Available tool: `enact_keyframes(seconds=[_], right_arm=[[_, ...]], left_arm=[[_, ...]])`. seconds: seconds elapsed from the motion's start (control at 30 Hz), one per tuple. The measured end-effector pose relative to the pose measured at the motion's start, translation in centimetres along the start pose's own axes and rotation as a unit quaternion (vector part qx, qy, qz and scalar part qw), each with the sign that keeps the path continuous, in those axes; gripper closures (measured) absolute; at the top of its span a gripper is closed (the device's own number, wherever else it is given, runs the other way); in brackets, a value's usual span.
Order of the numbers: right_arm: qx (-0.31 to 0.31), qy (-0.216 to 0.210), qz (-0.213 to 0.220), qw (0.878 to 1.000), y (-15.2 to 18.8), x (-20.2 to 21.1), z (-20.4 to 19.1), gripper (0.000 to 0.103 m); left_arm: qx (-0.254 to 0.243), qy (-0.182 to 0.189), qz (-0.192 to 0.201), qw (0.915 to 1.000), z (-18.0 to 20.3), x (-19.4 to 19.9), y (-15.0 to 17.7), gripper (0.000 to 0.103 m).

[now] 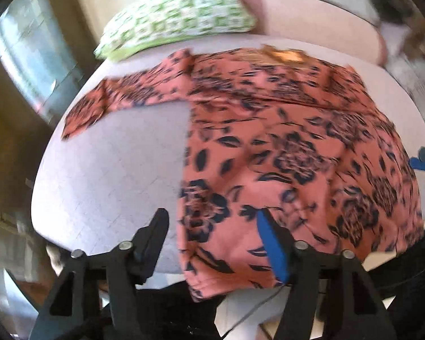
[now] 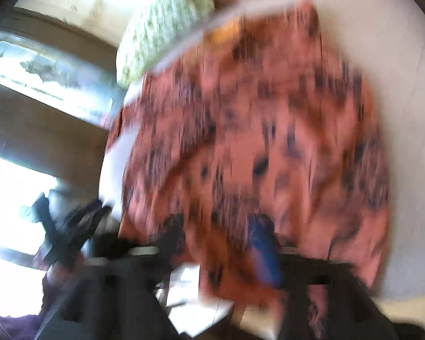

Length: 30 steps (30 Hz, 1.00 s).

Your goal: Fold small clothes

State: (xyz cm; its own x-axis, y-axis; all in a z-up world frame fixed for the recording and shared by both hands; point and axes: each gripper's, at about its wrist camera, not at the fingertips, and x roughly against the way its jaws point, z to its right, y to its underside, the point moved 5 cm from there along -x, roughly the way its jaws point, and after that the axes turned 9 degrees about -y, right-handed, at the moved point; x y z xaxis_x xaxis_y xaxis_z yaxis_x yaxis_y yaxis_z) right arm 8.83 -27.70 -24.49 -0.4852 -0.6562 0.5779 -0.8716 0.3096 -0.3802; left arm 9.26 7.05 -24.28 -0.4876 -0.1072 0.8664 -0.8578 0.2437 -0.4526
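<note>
Both tools, left tool (image 1: pixel 212 226) and right tool (image 2: pixel 215 226), stand open, empty, above floral blouse (image 1: pixel 283 147); smooth wrinkles first, fold sleeve (image 1: pixel 104 104) inward.

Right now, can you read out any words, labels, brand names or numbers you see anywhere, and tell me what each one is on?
None: no readable text in either view.
Orange patch at the collar of the floral garment: may be a label, too blurred to read.
Green and white cushion: only a pattern, no letters.
Left tool and right tool: no markings visible.
</note>
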Motion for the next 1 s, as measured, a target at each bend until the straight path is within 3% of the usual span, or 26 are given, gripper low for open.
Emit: enact_keyframes(seconds=[0.13, 0.2, 0.3, 0.33, 0.37, 0.43, 0.53, 0.63, 0.7, 0.8, 0.93, 1.0], right_arm=[[0.009, -0.042, -0.055, 0.998, 1.1, -3.4, -1.4, 0.023], [0.026, -0.02, -0.082, 0.996, 2.6, -4.5, -1.3, 0.023], [0.05, 0.014, -0.127, 0.991, 4.2, -5.9, -1.6, 0.023], [0.056, 0.021, -0.137, 0.989, 5.2, -6.3, -1.7, 0.023], [0.061, 0.025, -0.142, 0.988, 5.7, -6.0, -0.8, 0.023], [0.073, 0.05, -0.152, 0.984, 7.0, -6.7, -0.7, 0.025], [0.095, 0.094, -0.157, 0.979, 8.5, -8.0, -0.6, 0.051], [0.137, 0.137, -0.148, 0.97, 9.1, -8.2, -0.8, 0.091], [0.135, 0.134, -0.146, 0.971, 9.5, -8.0, -1.1, 0.097], [0.159, 0.13, -0.176, 0.963, 11.3, -8.6, -2.1, 0.097], [0.16, 0.083, -0.274, 0.945, 17.0, -10.8, -3.2, 0.103], [0.156, 0.077, -0.304, 0.936, 18.5, -11.6, -3.3, 0.103]], left_arm=[[0.051, -0.008, -0.04, 0.9979, -2.7, -2.4, 0.8, 0.037], [0.065, -0.017, -0.067, 0.9955, -3.5, -3.8, 1.9, 0.037], [0.068, 0.004, -0.093, 0.9933, -3.1, -4.5, 4.2, 0.038], [0.067, 0.012, -0.098, 0.9928, -2.9, -4.7, 4.5, 0.044], [0.066, 0.02, -0.102, 0.9924, -2.6, -5.0, 4.8, 0.06], [0.06, 0.035, -0.109, 0.9917, -2.0, -5.4, 5.3, 0.079], [0.063, 0.036, -0.112, 0.9911, -1.9, -6.5, 5.6, 0.094], [0.083, 0.058, -0.106, 0.9892, -2.4, -6.8, 5.6, 0.097], [0.09, 0.06, -0.098, 0.9893, -3.3, -6.8, 5.6, 0.097], [0.077, 0.05, -0.092, 0.9915, -4.7, -5.8, 6.0, 0.098], [0.067, 0.054, -0.099, 0.9914, -6.6, -4.1, 7.2, 0.101], [0.049, 0.033, -0.103, 0.9929, -6.8, -3.1, 7.4, 0.103]])
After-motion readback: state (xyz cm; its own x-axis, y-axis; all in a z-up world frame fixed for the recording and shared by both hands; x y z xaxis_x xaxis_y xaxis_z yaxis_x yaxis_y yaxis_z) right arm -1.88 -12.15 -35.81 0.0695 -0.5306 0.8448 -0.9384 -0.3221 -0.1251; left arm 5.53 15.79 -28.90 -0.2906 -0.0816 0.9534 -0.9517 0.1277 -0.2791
